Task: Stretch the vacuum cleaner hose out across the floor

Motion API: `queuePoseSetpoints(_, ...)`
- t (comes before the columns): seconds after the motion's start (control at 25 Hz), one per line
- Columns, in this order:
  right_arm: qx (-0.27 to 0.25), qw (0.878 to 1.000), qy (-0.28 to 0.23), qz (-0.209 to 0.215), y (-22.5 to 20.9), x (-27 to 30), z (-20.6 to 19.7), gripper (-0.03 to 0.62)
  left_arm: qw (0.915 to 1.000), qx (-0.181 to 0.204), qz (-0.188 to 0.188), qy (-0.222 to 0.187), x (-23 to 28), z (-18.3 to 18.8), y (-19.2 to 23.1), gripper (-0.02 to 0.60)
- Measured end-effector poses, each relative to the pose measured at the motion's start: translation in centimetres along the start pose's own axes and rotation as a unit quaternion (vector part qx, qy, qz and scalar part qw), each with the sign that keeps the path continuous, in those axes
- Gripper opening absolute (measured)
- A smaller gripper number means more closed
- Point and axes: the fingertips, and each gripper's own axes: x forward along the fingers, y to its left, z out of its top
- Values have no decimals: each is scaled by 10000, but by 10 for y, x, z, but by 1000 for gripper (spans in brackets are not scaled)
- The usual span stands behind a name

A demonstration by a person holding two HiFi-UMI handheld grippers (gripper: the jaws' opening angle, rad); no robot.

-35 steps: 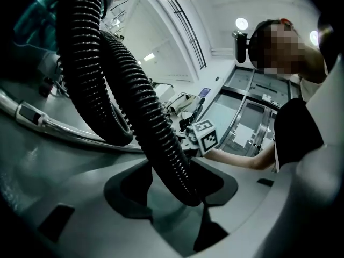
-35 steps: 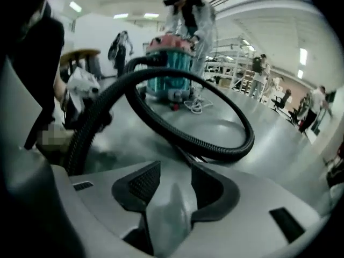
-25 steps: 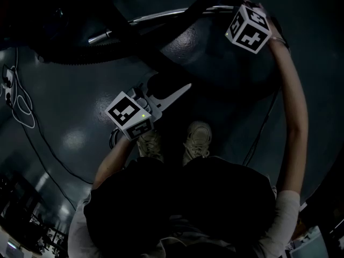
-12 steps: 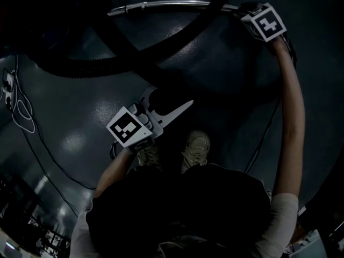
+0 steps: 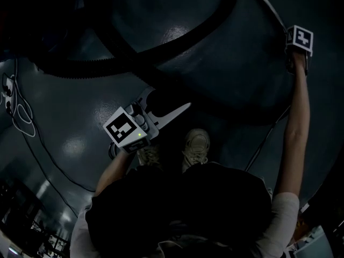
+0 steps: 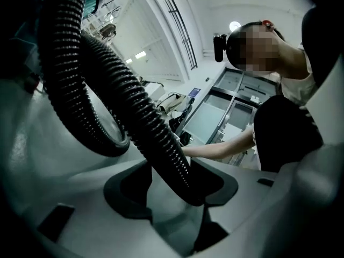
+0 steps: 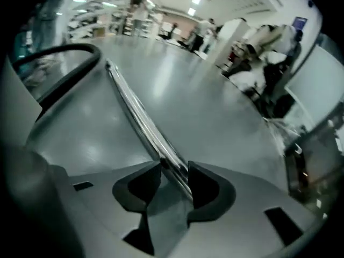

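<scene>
The black ribbed vacuum hose (image 5: 177, 39) curves over the dark floor from the top right toward my left gripper (image 5: 161, 98). In the left gripper view the hose (image 6: 134, 106) runs down between the jaws of the left gripper (image 6: 172, 181), which are shut on it. My right gripper (image 5: 298, 42) is far out at the right with the arm stretched. Its jaws are shut on the shiny metal wand tube (image 5: 266, 1). In the right gripper view the tube (image 7: 140, 117) leads away from the right gripper (image 7: 174, 179) to the hose (image 7: 64, 69) lying on the floor.
A thin white cable (image 5: 21, 106) loops on the floor at the left, and a dark cable (image 5: 263, 138) runs at the right. The person's shoes (image 5: 196, 141) stand just below the left gripper. Furniture and people (image 7: 258, 42) are far across the hall.
The right gripper has swung far to the right and rolled, carrying the metal tube with it. The hose has been drawn up and right. The left gripper has stayed put.
</scene>
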Motion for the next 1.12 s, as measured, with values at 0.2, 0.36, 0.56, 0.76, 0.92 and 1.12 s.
queuePoseSetpoints(0.2,3,9989,32,-474,-66,-15,-73,166,9996,-36,147,243,-15,-1,21,227)
queuePoseSetpoints(0.36,-913,9652,-1224,2121,62,-82,-25,166,9988,-319,377,21,-13,17,37,227)
queuePoseSetpoints(0.56,-2143,7379,-1476,6227,251,-276,-39,167,9988,-259,411,87,-11,20,35,227)
queuePoseSetpoints(0.76,-4006,6639,-1136,6213,334,-330,-106,169,9988,142,434,159,-19,24,30,227)
queuePoseSetpoints(0.92,-4604,6641,-586,5861,350,-310,-158,169,9980,397,439,229,-27,31,27,227)
queuePoseSetpoints(1.12,-4490,6587,-187,6035,364,-305,-183,170,9971,644,355,206,-33,49,22,227)
